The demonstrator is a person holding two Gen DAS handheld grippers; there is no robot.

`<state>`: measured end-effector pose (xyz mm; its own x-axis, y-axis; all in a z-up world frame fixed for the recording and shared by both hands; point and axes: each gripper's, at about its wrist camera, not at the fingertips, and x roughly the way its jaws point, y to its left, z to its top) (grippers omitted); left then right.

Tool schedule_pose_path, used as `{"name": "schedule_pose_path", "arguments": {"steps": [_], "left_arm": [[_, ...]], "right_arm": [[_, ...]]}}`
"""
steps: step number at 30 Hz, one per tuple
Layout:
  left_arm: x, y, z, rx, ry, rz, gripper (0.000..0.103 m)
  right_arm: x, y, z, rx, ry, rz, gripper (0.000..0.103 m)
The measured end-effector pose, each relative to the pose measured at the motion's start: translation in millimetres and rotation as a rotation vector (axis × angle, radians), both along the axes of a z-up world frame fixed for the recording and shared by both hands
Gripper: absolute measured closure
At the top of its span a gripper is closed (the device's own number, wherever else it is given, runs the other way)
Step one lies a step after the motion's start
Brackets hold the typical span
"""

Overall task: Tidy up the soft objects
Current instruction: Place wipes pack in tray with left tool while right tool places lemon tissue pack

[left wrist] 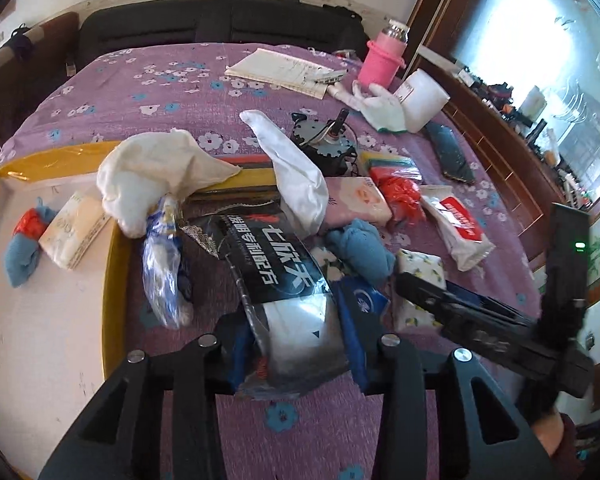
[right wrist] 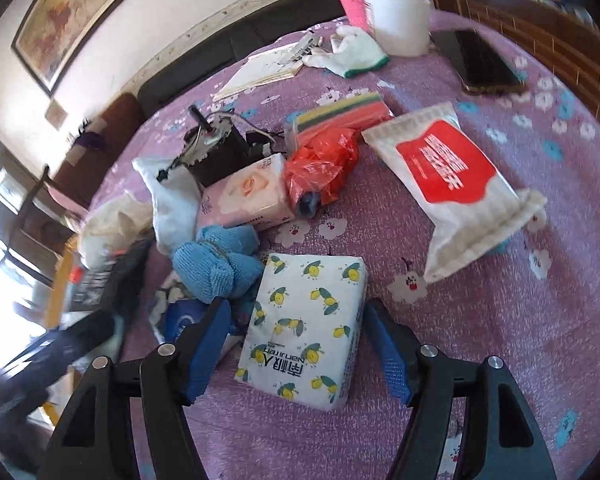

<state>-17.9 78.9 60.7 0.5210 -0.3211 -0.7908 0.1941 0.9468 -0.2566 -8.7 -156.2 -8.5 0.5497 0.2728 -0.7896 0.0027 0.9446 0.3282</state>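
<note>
My left gripper (left wrist: 296,344) is shut on a black plastic packet (left wrist: 284,280) with white print and holds it over the purple bedspread. My right gripper (right wrist: 296,340) is open, its blue pads on either side of a lemon-print tissue pack (right wrist: 304,328) that lies on the bed; this pack also shows in the left wrist view (left wrist: 420,280). A blue cloth (right wrist: 216,264) lies just beyond it. A yellow-rimmed white tray (left wrist: 116,280) at the left holds a cream tissue pack (left wrist: 74,232) and a blue-and-red bundle (left wrist: 24,248). A white cloth (left wrist: 156,176) drapes over the tray's rim.
On the bed lie a red-and-white tissue pack (right wrist: 456,188), a pink tissue pack (right wrist: 248,192), a red plastic bag (right wrist: 324,160), sponges (right wrist: 340,112), a small motor (right wrist: 216,148), a white sock (left wrist: 296,172), a glove (right wrist: 348,56), a phone (right wrist: 480,60), a white tub (right wrist: 396,16) and a notebook (left wrist: 288,70).
</note>
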Motion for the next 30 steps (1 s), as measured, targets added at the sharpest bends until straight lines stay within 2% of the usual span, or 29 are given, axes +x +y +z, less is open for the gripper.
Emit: {"name": "schedule_pose_path", "arguments": {"steps": [4, 8, 11, 14, 22, 26, 30], "left_arm": [[-16.1, 9.7, 9.1, -0.059, -0.025, 0.001, 0.065], [-30.2, 31.8, 22.1, -0.118, -0.054, 0.018, 0.065], [-38.5, 63.0, 32.0, -0.130, -0.077, 0.060, 0.065], [-43.3, 99.7, 37.4, -0.110, -0.097, 0.133, 0.065], [-36.3, 201.0, 25.8, -0.053, -0.069, 0.336, 0.064], [-17.2, 229.8, 13.6, -0.049, -0.036, 0.383, 0.064], [9.2, 250.8, -1.0, -0.070, 0.011, 0.394, 0.064]], "right_arm": [[-13.9, -1.8, 3.9, -0.012, -0.015, 0.029, 0.051], [-33.9, -15.6, 17.8, 0.007, -0.047, 0.003, 0.051], [-44.0, -19.7, 36.3, 0.018, -0.080, -0.001, 0.051], [-47.9, -12.3, 53.5, 0.036, -0.103, 0.021, 0.050], [-33.4, 68.8, 69.5, 0.075, -0.089, 0.193, 0.050], [-24.2, 120.2, 74.5, 0.108, -0.078, 0.300, 0.049], [-14.0, 172.3, 76.8, 0.097, -0.083, 0.391, 0.049]]}}
